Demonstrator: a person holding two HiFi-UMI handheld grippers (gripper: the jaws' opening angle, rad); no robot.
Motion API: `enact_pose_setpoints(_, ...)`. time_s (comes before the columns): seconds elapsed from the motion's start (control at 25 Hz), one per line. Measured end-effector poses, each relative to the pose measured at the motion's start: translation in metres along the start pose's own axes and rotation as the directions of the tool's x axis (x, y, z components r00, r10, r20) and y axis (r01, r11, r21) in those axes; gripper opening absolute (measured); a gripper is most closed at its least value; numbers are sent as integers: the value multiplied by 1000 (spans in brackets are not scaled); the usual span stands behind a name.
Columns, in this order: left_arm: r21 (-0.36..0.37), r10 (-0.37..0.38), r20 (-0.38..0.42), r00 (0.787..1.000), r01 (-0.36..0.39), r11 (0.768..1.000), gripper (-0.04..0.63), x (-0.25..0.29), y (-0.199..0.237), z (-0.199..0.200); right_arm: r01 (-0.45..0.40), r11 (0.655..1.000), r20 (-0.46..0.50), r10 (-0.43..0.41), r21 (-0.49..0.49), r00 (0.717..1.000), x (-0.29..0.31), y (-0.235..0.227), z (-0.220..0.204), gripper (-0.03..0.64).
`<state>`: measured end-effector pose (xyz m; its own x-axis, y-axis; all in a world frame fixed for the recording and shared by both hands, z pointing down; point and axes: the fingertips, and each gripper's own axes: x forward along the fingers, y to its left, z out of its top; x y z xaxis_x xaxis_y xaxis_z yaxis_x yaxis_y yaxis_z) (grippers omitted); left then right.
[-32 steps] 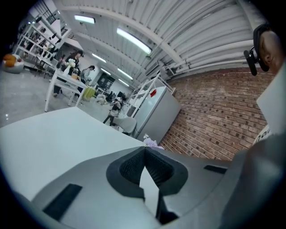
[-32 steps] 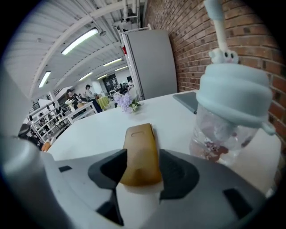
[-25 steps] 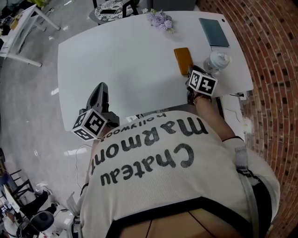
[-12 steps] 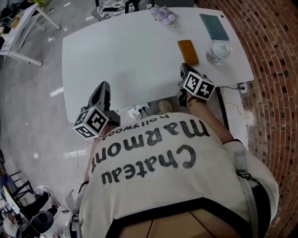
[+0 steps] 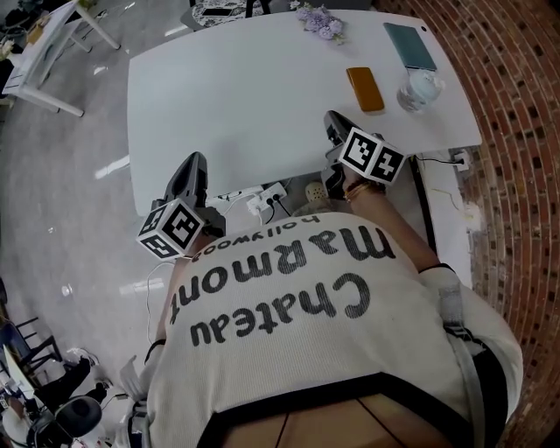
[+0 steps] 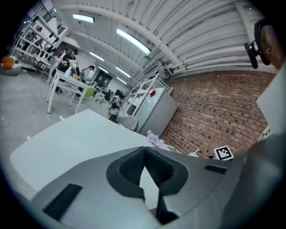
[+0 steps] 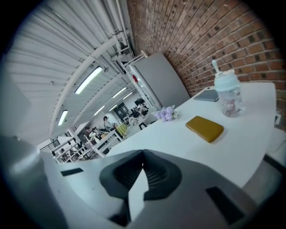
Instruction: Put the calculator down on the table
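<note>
Well, the calculator (image 5: 365, 89) already lies flat on the white worktop (image 5: 236, 96). It is a thin mustard-orange slab with rounded corners, its upper face plain as far as I can tell. From my right gripper (image 5: 332, 118) it sits ahead and off to the right, well apart from the jaws. Those jaws are pressed together with nothing between them. My left gripper (image 5: 192, 162) has its jaws meeting at the tips too, also empty.

Just to the right of the calculator from my right jaws stands a clear bottle (image 5: 418, 87) with a pale blue lid. A teal notebook (image 5: 409, 44) lies further ahead, and a bunch of lavender flowers (image 5: 319, 19) lies at the far edge. Both jaws hang over the near edge of the worktop, the left pair by its near-left corner. A broad bare stretch of white lies between and ahead of them. A brick wall (image 5: 516, 105) runs close along the right side.

Under the near edge, only the head view shows a power strip (image 5: 267, 197) on the floor. The right gripper view gives the calculator (image 7: 204, 128) side-on beside the bottle (image 7: 228, 91). The left gripper view catches the flowers (image 6: 155, 139) and the right gripper's marker cube (image 6: 223, 153), but not the calculator.
</note>
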<state>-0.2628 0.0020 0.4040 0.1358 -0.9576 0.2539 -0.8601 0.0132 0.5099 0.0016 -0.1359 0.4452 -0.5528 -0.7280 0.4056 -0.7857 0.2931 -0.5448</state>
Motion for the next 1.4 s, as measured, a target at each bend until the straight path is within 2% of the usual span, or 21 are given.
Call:
enact_pose_setpoints(0.2, 8, -4, -3, 1000, 4, 1000, 2, -8, 9, 2, -62, 998, 31, 63, -12, 998, -3, 31, 0, 3)
enact_pose_setpoints(0.36, 8, -6, -1, 1000, 6, 1000, 1, -13, 13, 3, -95, 993, 67, 100, -77, 993, -7, 46, 4, 3)
enact_pose_setpoints(0.52, -1, -8, 0, 1000, 8, 1000, 1, -18, 19, 3, -115, 983, 62, 125, -142, 990, -9, 62, 0, 3)
enact_pose_setpoints(1.4, -25, -15, -21, 1000, 15, 1000, 2, -24, 23, -15, -61, 983, 25, 66, -172, 998, -23, 48, -21, 5)
